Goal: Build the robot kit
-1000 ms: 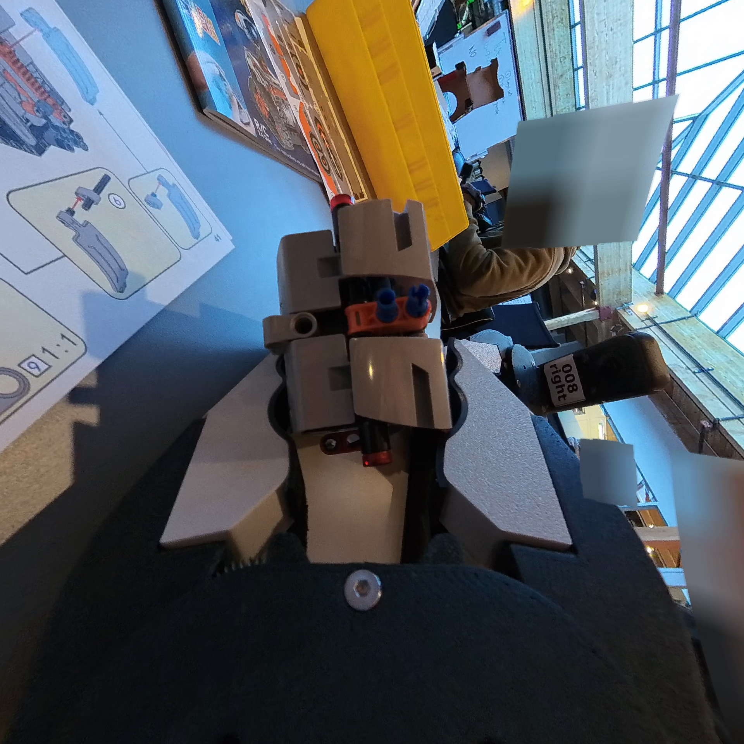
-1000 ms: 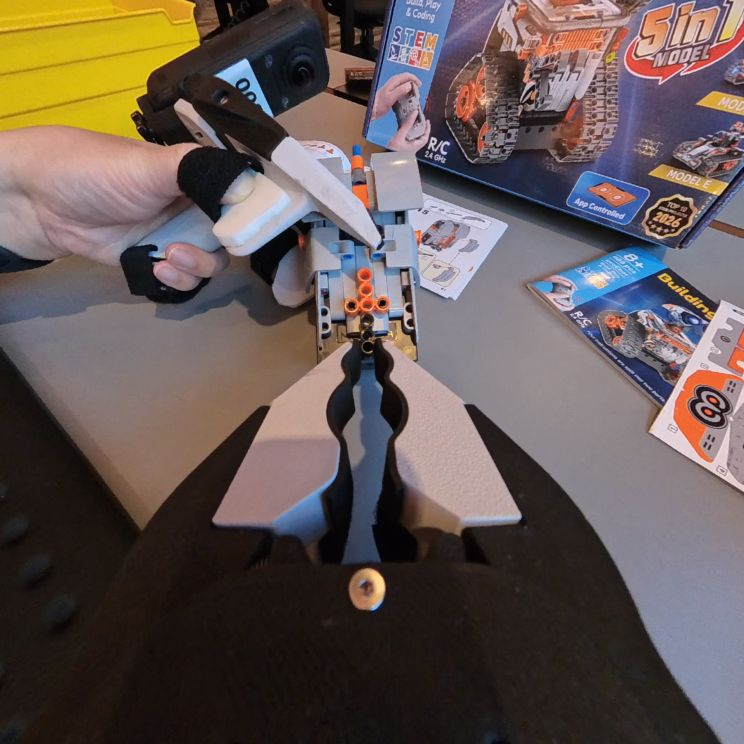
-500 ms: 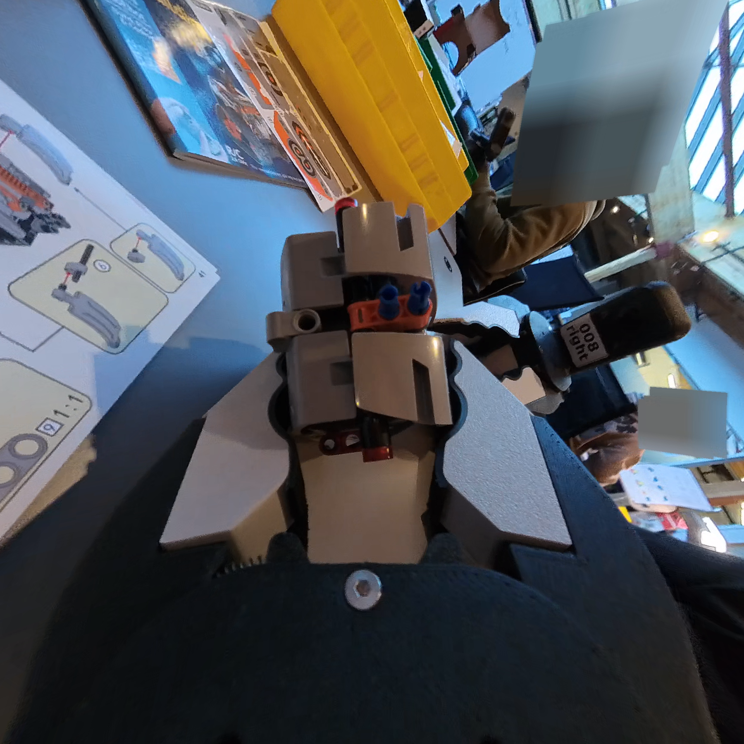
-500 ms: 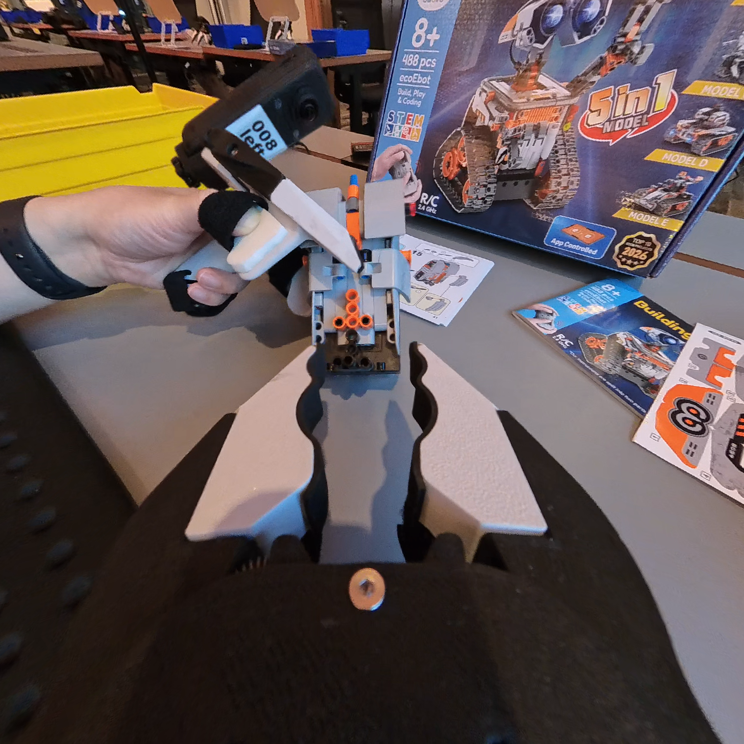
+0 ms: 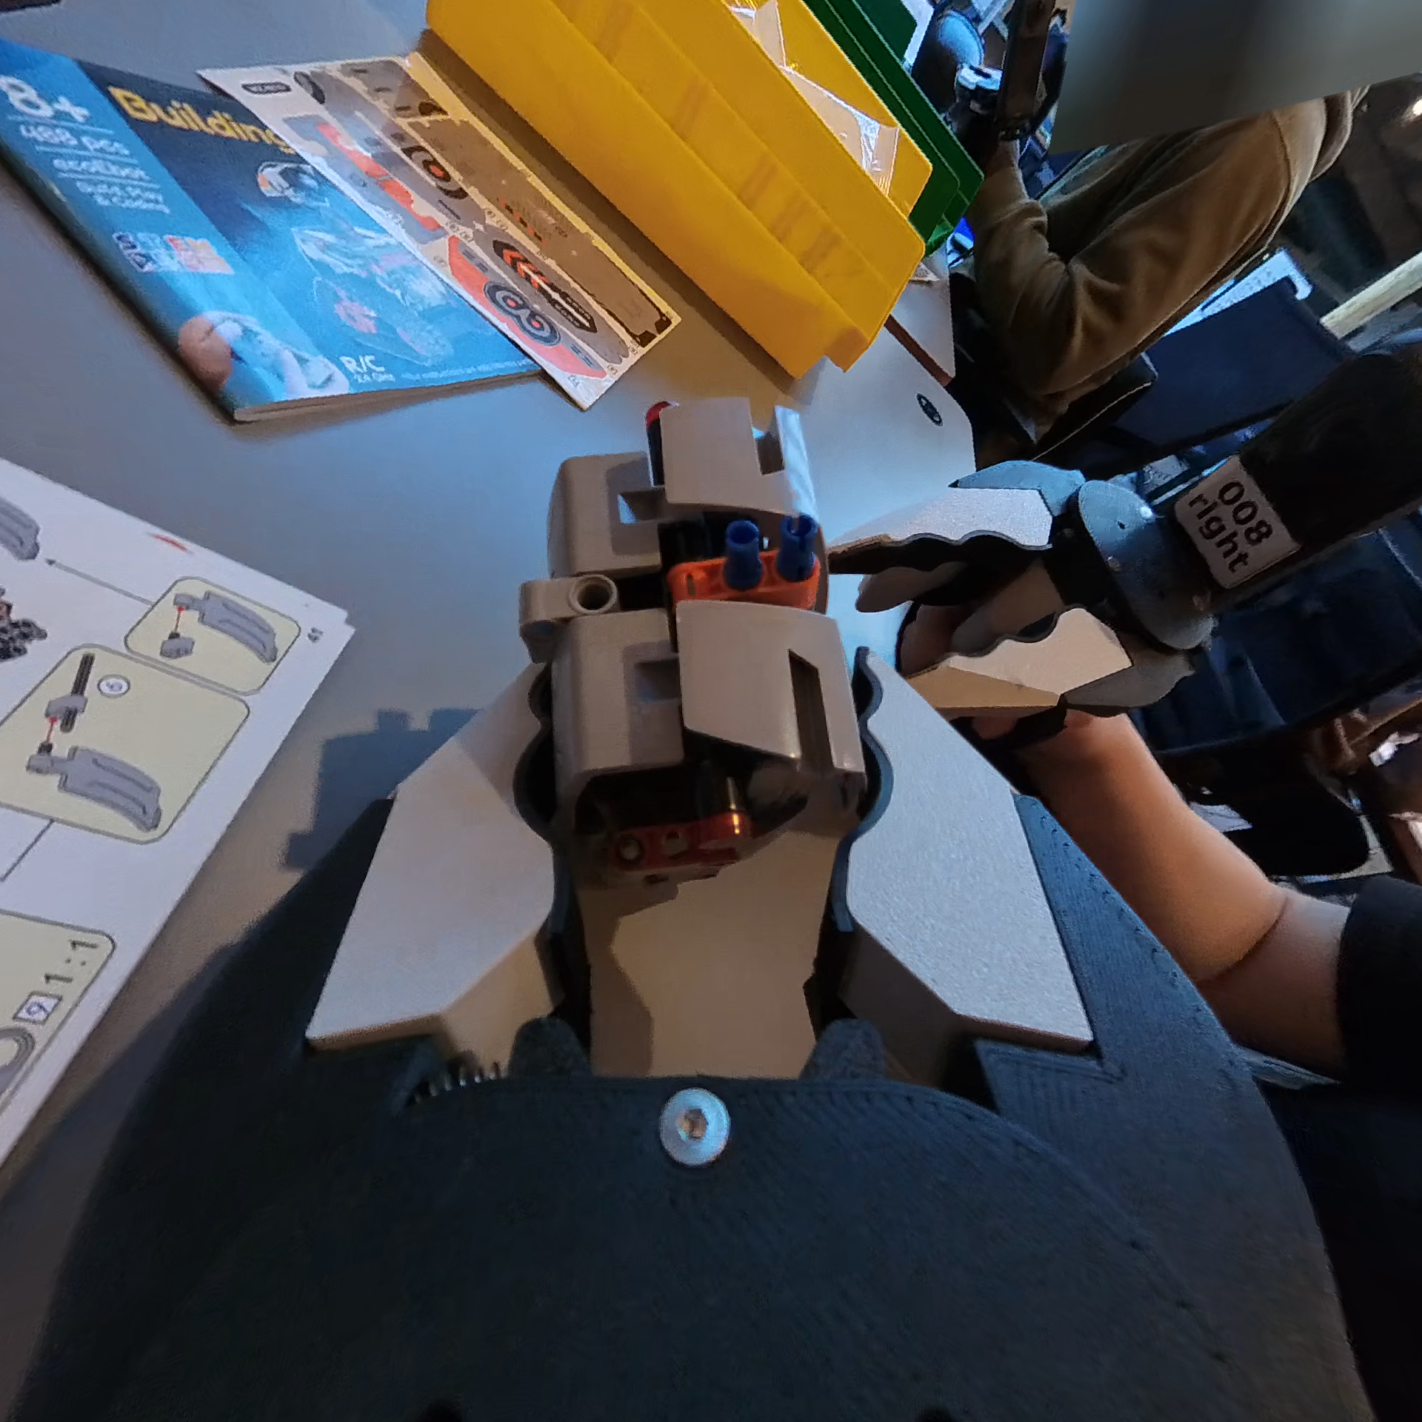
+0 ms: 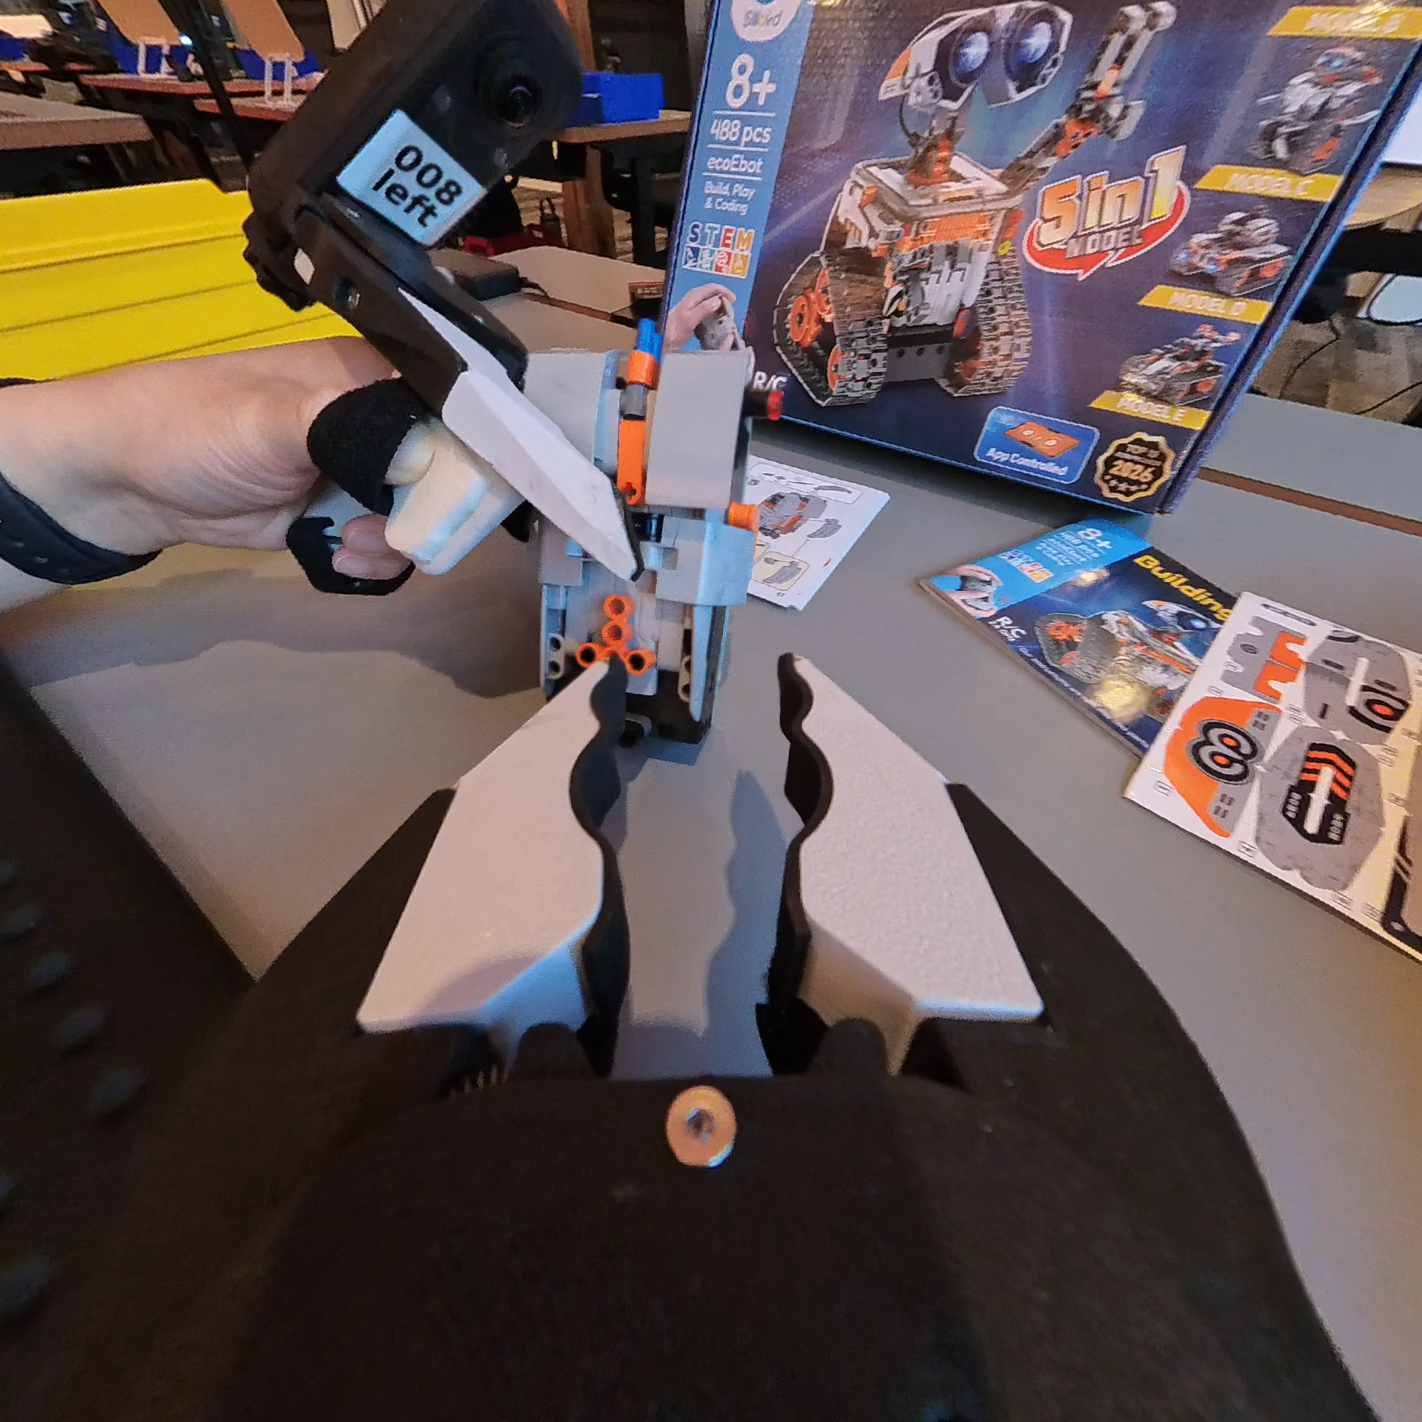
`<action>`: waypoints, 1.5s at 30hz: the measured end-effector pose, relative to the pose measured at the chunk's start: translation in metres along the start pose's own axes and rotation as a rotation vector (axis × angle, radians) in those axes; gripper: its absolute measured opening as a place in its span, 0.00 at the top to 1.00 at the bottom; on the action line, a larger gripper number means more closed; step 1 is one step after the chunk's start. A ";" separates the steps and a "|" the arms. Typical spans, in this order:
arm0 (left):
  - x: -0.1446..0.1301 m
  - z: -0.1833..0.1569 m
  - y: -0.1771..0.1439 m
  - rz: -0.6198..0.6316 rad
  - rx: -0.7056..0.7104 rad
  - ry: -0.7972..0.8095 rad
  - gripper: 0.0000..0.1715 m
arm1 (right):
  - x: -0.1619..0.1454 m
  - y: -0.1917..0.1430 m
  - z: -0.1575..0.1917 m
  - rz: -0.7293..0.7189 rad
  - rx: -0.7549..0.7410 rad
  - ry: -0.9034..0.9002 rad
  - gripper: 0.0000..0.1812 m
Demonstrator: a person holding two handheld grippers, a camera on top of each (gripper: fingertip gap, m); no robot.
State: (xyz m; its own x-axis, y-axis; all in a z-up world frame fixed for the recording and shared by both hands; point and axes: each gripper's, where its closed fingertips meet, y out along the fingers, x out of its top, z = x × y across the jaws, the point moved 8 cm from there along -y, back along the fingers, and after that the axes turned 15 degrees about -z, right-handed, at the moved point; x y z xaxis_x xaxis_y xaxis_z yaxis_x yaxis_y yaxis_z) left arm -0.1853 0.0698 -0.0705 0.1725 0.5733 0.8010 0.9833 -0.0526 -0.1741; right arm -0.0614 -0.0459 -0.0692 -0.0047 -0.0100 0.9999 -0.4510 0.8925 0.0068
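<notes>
A grey brick assembly (image 5: 739, 677) with orange and blue pins is clamped between the fingers of my left gripper (image 5: 700, 685), which holds it up over the grey table (image 5: 400, 500). In the right wrist view the assembly (image 6: 692, 431) stands upright, with an orange pin cluster (image 6: 615, 639) on its near face. The left gripper's near finger (image 6: 531, 454) lies across it. My right gripper (image 6: 700, 665) is open and empty, its tips just short of the assembly's lower end. In the left wrist view the right gripper (image 5: 877, 615) sits beside the assembly.
A large toy box (image 6: 1039, 231) stands at the back. A blue booklet (image 6: 1093, 623) and a sticker sheet (image 6: 1293, 754) lie to the right. An instruction sheet (image 5: 138, 731) lies under the left gripper. Yellow bins (image 5: 692, 177) border the table. A person in a brown sleeve (image 5: 1139, 215) sits beyond.
My right gripper has opened from shut at the assembly's orange pins and drawn back slightly. My left gripper has turned with the assembly, and its view now shows more of the table.
</notes>
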 end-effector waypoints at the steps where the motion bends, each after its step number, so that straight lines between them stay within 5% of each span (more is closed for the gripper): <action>1: 0.001 0.000 0.002 0.003 0.004 0.024 0.58 | 0.001 -0.002 -0.001 -0.009 -0.006 -0.003 0.80; 27: 0.004 -0.009 0.036 0.010 0.028 0.452 0.57 | -0.005 -0.002 -0.007 0.060 -0.072 -0.032 0.82; 45: -0.001 -0.012 0.034 -0.004 0.015 0.471 0.57 | 0.000 -0.013 -0.029 0.015 -0.255 0.016 0.82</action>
State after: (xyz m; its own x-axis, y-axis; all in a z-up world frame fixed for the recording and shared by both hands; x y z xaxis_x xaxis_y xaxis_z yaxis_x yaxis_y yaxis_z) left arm -0.1511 0.0582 -0.0703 0.1798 0.1394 0.9738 0.9836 -0.0373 -0.1763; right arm -0.0296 -0.0440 -0.0690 0.0053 0.0093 0.9999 -0.2110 0.9775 -0.0080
